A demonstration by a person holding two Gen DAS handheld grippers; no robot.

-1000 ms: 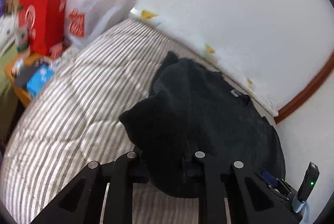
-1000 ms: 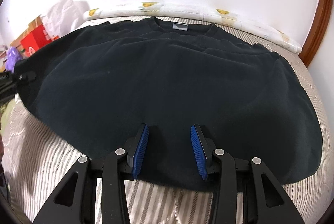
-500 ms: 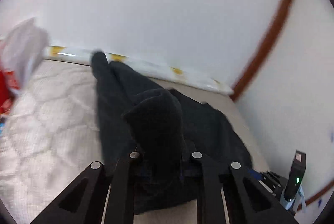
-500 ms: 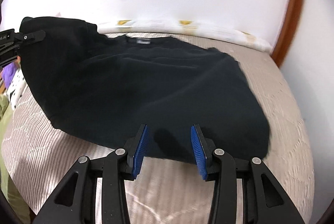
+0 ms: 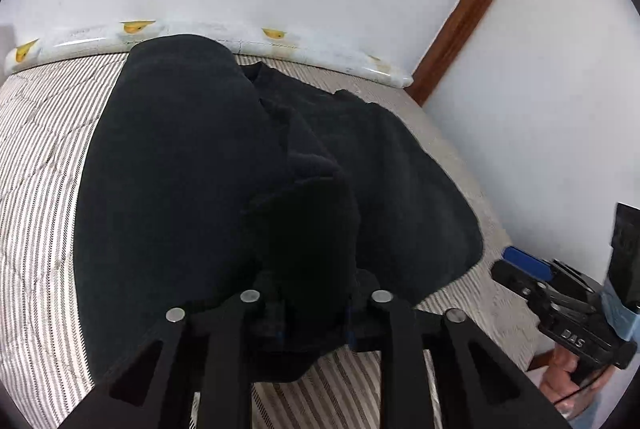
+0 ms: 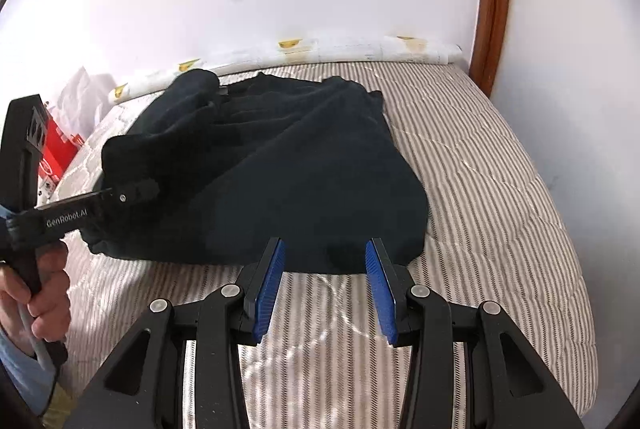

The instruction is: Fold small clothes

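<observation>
A black sweatshirt (image 5: 180,169) lies on the striped mattress (image 5: 36,157), its left part folded over the middle. My left gripper (image 5: 310,305) has a bunched fold of it between its fingers. The cloth drapes over them and hides the pads, and the jaws are opening. In the right wrist view the left gripper (image 6: 140,191) holds that fold raised at the sweatshirt's (image 6: 300,157) left side. My right gripper (image 6: 326,261) hovers open at the near hem, its blue pads (image 6: 272,285) bare with nothing between them. It also shows as the right gripper (image 5: 520,265) at the edge of the left wrist view.
The mattress (image 6: 480,189) meets a white wall, with a rolled plastic strip (image 6: 360,49) along the far side. A wooden door frame (image 6: 492,9) stands at the far right corner. A red bag (image 6: 56,153) and a white bag (image 6: 80,89) sit beyond the left end. A hand (image 6: 40,289) grips the left tool.
My left gripper has carried the sweatshirt's left side rightward over the body, making the garment narrower. My right gripper has drawn back from over the cloth to its near hem, staying open.
</observation>
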